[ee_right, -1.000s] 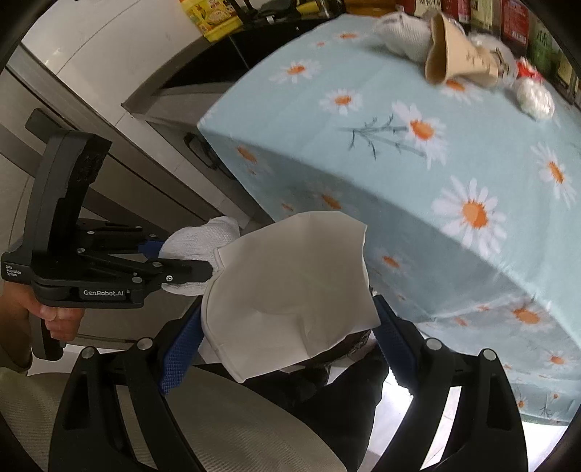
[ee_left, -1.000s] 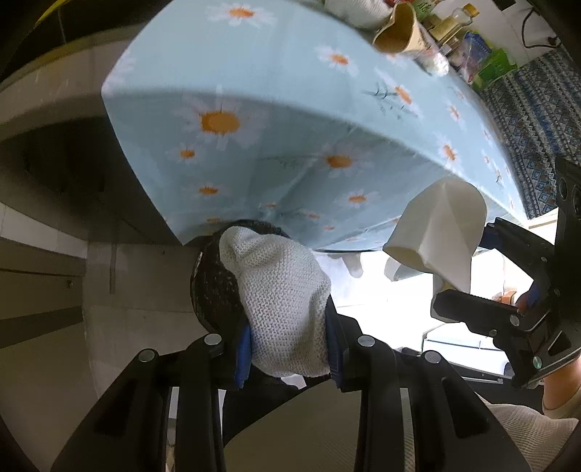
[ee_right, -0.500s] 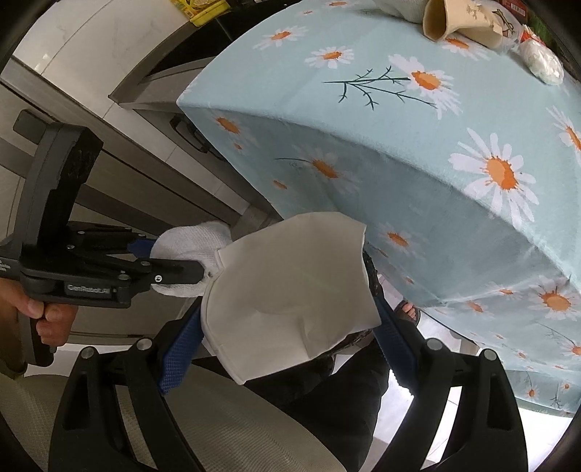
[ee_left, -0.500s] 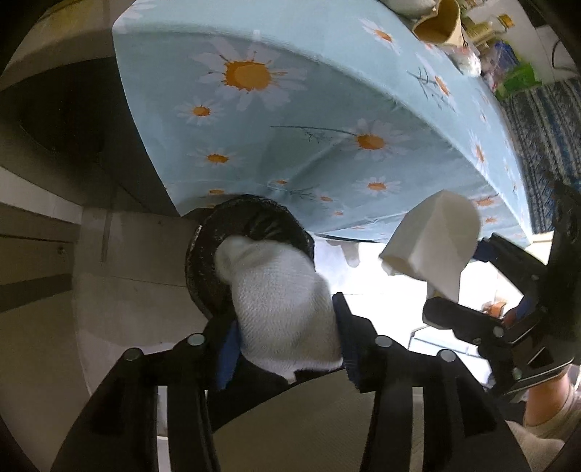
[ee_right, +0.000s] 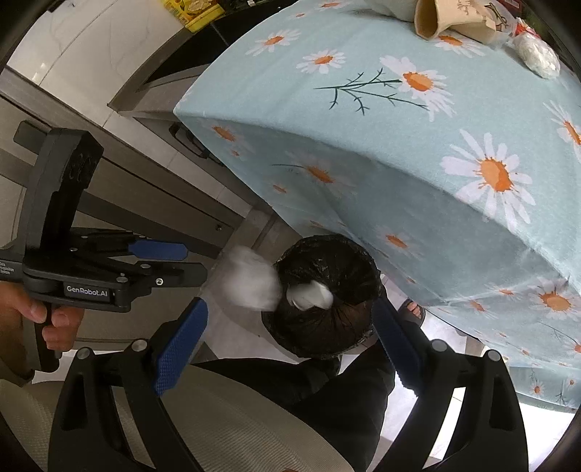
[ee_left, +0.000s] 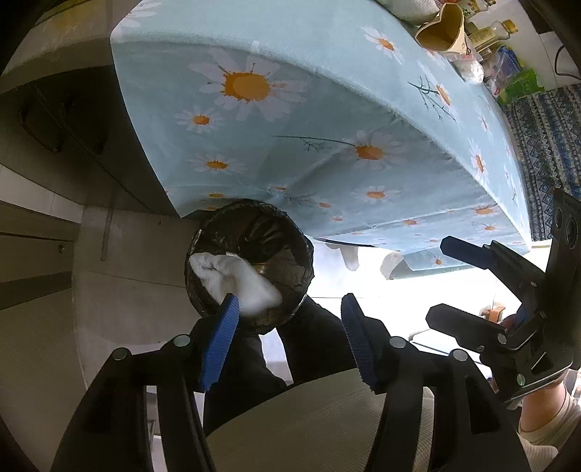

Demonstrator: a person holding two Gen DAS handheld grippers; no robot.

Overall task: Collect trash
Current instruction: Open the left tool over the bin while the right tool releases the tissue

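Note:
A black-lined trash bin (ee_left: 250, 261) stands on the floor beside the table; it also shows in the right wrist view (ee_right: 326, 294). A white knitted cloth wad (ee_left: 236, 279) is at the bin's near rim, blurred in mid-air in the right wrist view (ee_right: 250, 279). A white paper piece (ee_right: 308, 294) lies inside the bin. My left gripper (ee_left: 290, 326) is open and empty above the bin. My right gripper (ee_right: 287, 337) is open and empty above the bin; it also shows in the left wrist view (ee_left: 468, 283).
The table with a blue daisy cloth (ee_right: 417, 145) overhangs the bin. On it lie a tan paper cup (ee_right: 446, 18), a white crumpled wad (ee_right: 537, 58) and more litter (ee_left: 468, 65). Grey cabinets (ee_right: 127, 188) stand to the left. The person's legs are below.
Both grippers opened. The knitted cloth left the left gripper and drops at the bin. The paper piece left the right gripper and now lies in the bin.

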